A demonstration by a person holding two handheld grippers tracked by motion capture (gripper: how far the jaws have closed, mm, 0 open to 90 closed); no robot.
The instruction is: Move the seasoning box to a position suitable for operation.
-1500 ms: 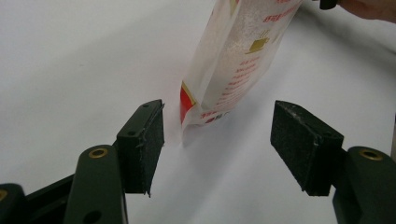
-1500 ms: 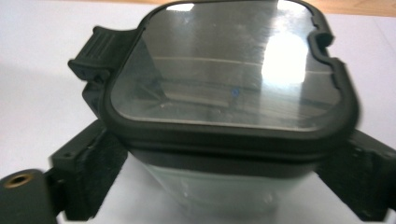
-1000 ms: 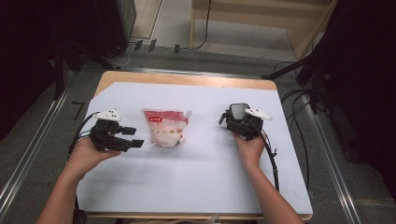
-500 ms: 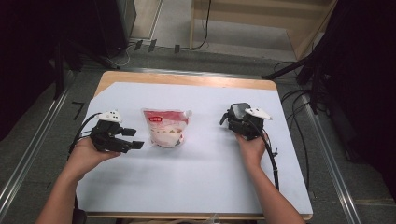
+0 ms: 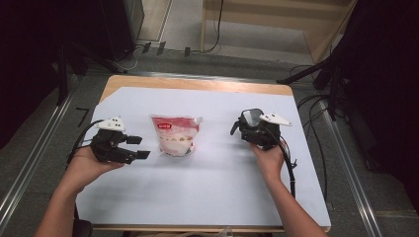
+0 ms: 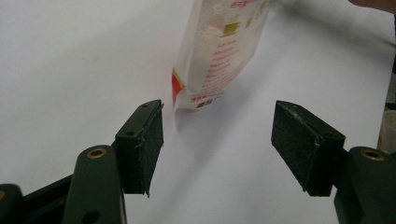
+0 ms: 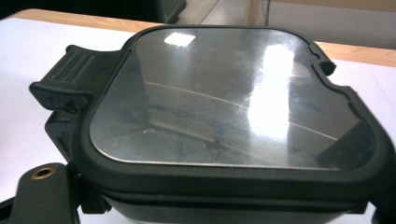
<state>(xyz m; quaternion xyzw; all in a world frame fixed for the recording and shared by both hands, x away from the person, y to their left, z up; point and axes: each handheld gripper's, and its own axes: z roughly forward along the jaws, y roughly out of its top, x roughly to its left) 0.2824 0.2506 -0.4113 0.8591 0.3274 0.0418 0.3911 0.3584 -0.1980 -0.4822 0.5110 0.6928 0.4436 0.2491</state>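
Pouch, red and white with printed text, lies flat on the white sheet that covers the table, between the two grippers and closer to the left one. In the high view its spouted top end points away from the person and its lower end lies just beyond the tips of the left gripper.

Left gripper: held in the person's left hand, resting low over the sheet, tips directed toward the pouch. Its jaws stand wide apart with nothing between them. In the left gripper view the two black pads frame bare white sheet, and the nearest corner of the pouch sits just ahead of the left-hand pad, not touching it.

Right gripper: held in the person's right hand, well apart from the pouch on its far side. A dark container with a glossy lid sits at the front of this gripper. In the right gripper view the container lies directly above the jaws, its lid reflective and a ribbed latch tab projecting at the left. The pads are hidden beneath the container, so the pictures do not show whether they press on it.
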